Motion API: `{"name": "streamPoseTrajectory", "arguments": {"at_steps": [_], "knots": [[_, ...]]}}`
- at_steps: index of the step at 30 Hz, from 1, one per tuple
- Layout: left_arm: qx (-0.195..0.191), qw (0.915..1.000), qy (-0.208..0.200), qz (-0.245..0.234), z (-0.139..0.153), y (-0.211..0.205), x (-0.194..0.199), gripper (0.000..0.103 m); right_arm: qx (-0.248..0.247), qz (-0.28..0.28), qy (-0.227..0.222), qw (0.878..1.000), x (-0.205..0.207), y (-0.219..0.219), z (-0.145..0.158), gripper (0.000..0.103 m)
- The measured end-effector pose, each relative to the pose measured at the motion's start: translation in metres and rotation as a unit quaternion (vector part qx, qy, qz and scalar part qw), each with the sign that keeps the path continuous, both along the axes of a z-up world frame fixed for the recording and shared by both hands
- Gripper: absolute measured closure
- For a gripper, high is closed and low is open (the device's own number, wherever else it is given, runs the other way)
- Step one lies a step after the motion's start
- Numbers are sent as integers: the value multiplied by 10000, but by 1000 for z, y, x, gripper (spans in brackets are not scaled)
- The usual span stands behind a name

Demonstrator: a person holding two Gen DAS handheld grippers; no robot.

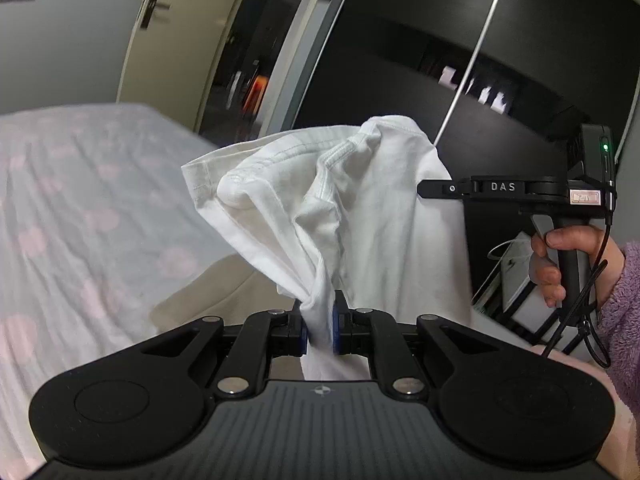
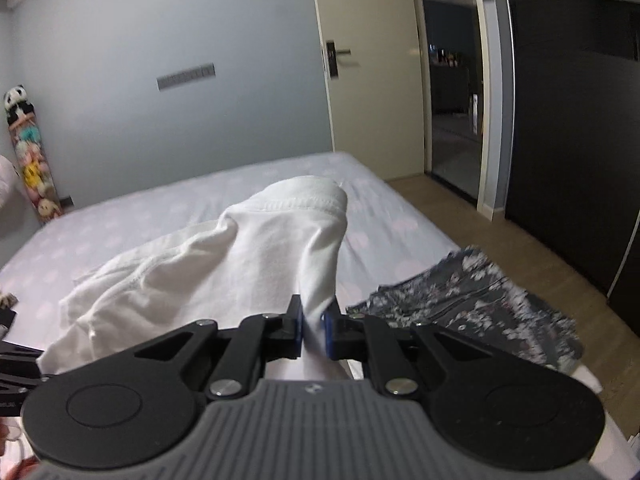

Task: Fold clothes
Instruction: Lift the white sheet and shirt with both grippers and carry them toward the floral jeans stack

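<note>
Left wrist view has the left gripper (image 1: 319, 328) pinching a bunched white cotton garment (image 1: 320, 200) between its blue pads at lower centre, the cloth rising to hide the frame's middle, while at right a hand (image 1: 560, 264) in a fuzzy purple sleeve (image 1: 620, 304) grips the other tool's handle. Right wrist view shows the right gripper (image 2: 314, 330) clamped on the same white cloth, which trails left over the pale dotted bedsheet (image 2: 120, 216). A blurred dark floral fabric (image 2: 472, 300) lies at lower right.
</note>
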State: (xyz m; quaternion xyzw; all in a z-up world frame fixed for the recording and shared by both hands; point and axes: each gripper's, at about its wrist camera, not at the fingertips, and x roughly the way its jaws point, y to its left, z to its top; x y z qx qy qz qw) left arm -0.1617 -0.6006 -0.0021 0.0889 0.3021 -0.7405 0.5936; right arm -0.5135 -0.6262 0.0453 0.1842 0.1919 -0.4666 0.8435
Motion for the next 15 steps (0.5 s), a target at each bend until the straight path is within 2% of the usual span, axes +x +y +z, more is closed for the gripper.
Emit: {"name": "streamPoseTrajectory", "arguments": {"at_steps": [6, 9, 15], "knots": [[341, 9994, -99, -7, -26, -22, 24, 94, 188, 46, 198, 9996, 30, -39, -30, 92], [532, 9986, -38, 30, -43, -34, 34, 94, 267, 111, 345, 9990, 47, -57, -39, 93], [971, 9951, 119, 154, -78, -56, 56, 94, 649, 161, 601, 9960, 85, -98, -78, 94]]}}
